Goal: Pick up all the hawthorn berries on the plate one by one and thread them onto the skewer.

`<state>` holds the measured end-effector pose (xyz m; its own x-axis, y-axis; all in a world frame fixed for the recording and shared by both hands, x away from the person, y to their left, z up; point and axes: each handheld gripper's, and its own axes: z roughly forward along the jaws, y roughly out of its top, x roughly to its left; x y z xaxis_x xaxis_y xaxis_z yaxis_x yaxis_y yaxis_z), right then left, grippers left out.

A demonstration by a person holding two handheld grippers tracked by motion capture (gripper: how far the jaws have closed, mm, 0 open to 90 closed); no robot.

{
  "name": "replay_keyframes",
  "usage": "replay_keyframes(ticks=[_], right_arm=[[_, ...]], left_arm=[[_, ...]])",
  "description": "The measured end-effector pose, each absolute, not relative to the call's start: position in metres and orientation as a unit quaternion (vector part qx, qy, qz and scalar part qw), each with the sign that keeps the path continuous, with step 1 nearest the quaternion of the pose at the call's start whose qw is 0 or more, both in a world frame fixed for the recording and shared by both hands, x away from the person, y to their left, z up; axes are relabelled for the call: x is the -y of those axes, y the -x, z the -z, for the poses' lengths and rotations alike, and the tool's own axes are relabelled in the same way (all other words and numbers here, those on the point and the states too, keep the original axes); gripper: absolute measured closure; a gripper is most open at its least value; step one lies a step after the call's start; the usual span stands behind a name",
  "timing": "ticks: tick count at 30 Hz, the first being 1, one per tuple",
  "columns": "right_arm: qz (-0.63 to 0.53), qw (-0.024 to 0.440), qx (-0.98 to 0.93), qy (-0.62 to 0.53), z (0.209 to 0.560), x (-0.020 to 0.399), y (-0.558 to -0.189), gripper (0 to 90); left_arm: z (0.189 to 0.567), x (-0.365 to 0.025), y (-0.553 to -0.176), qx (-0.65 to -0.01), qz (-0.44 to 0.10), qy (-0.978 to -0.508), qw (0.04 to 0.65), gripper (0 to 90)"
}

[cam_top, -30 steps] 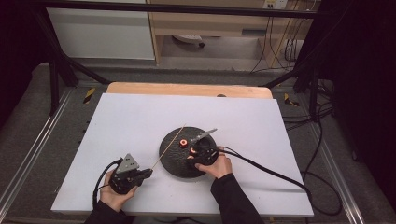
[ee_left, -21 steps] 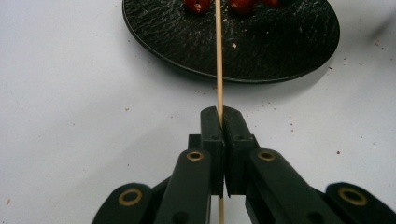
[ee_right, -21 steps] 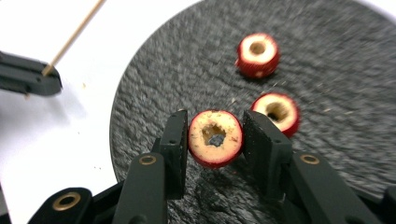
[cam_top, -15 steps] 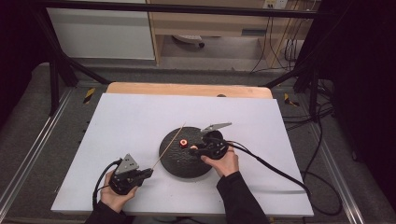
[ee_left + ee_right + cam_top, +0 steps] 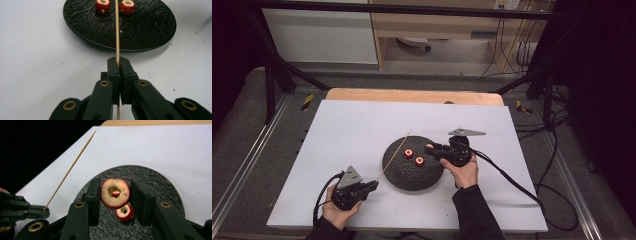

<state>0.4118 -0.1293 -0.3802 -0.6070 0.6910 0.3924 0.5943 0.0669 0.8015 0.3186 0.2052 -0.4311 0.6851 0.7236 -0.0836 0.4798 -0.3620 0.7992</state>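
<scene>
Lifting cored fruit [image 5: 115, 193] off plate [image 5: 402, 177], R hand-held gripper [image 5: 430, 148]

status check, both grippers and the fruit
Left gripper shut on skewer. Right gripper shut on cored fruit piece, above plate. Two pieces on plate. Path clear.

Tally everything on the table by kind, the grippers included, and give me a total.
Red cored fruit pieces: 3, one of them held in the right hand-held gripper
Thin wooden skewer: 1, clamped in the left hand-held gripper
Round black textured plate: 1
Hand-held grippers: 2
Total: 7
</scene>
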Motion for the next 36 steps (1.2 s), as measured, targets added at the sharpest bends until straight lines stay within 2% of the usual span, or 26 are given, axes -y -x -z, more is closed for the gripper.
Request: replay_keyframes(ticks=[36], right_arm=[[-0.712, 0.062, -0.516, -0.472, 0.367, 0.15, -0.428, 62.7]], left_arm=[[0.423, -0.15, -0.312, -0.395, -0.14, -0.773, 0.476, 88.0]])
